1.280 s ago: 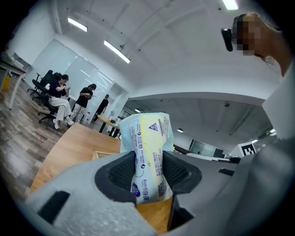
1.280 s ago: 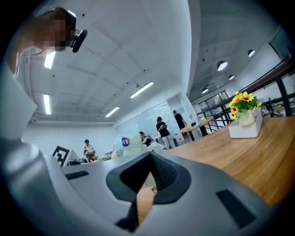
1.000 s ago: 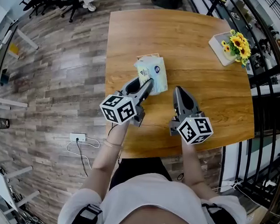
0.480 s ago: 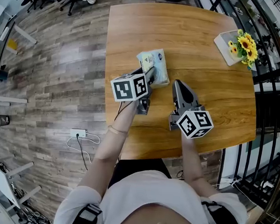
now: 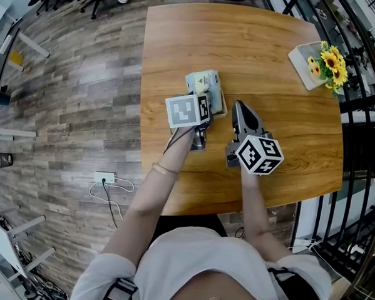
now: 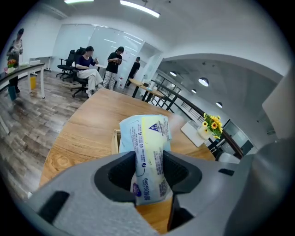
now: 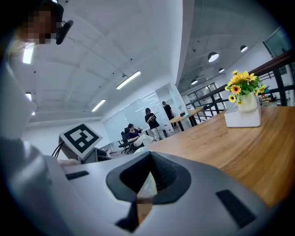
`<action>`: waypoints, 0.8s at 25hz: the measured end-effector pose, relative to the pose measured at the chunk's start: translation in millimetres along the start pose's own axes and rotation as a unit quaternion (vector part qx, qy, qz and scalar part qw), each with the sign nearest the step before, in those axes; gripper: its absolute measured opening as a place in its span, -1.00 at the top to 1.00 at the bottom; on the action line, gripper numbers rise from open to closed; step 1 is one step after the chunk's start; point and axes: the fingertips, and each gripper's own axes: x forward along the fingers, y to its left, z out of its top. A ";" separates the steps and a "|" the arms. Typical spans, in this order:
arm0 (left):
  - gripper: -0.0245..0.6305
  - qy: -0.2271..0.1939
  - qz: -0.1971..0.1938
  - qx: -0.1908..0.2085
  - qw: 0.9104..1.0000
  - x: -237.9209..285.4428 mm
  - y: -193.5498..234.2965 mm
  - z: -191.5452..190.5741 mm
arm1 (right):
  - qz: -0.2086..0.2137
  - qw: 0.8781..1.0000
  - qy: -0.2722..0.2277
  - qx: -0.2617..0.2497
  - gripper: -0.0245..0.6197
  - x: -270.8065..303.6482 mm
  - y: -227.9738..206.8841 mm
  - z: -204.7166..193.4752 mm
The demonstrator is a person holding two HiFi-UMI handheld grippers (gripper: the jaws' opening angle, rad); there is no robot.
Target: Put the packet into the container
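Observation:
My left gripper point(image 5: 202, 107) is shut on a light blue printed packet point(image 5: 202, 84) and holds it over the middle of the wooden table point(image 5: 268, 50). In the left gripper view the packet point(image 6: 148, 143) stands upright between the pads, which pinch its lower half. A small wooden container point(image 6: 115, 140) shows just behind and under it; in the head view only its rim point(image 5: 220, 104) peeks out beside the packet. My right gripper point(image 5: 241, 109) rests to the right of the packet, apart from it, with its jaws together and nothing held point(image 7: 138, 196).
A white planter with sunflowers point(image 5: 319, 58) stands at the table's far right corner, also visible from the left gripper point(image 6: 206, 129) and right gripper point(image 7: 243, 109). A black railing runs along the right side. People sit on office chairs point(image 6: 87, 69) far beyond the table.
My left gripper has risen and swung right with the packet, its marker cube now facing up. The packet went from lying slanted to standing over the container. The right gripper barely moved.

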 end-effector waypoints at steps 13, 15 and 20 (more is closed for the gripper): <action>0.39 0.074 0.091 0.001 0.993 35.8 10.0 -32.3 | 0.011 1.000 0.004 0.015 0.89 8.5 1.3 -1.1; 0.39 0.087 0.100 0.017 0.991 43.1 12.7 -37.2 | 0.010 1.000 0.005 0.016 0.89 8.2 -0.7 -0.9; 0.38 0.108 0.126 0.070 0.984 60.7 15.4 -43.2 | 0.005 1.000 0.005 0.016 0.89 4.5 -8.5 0.7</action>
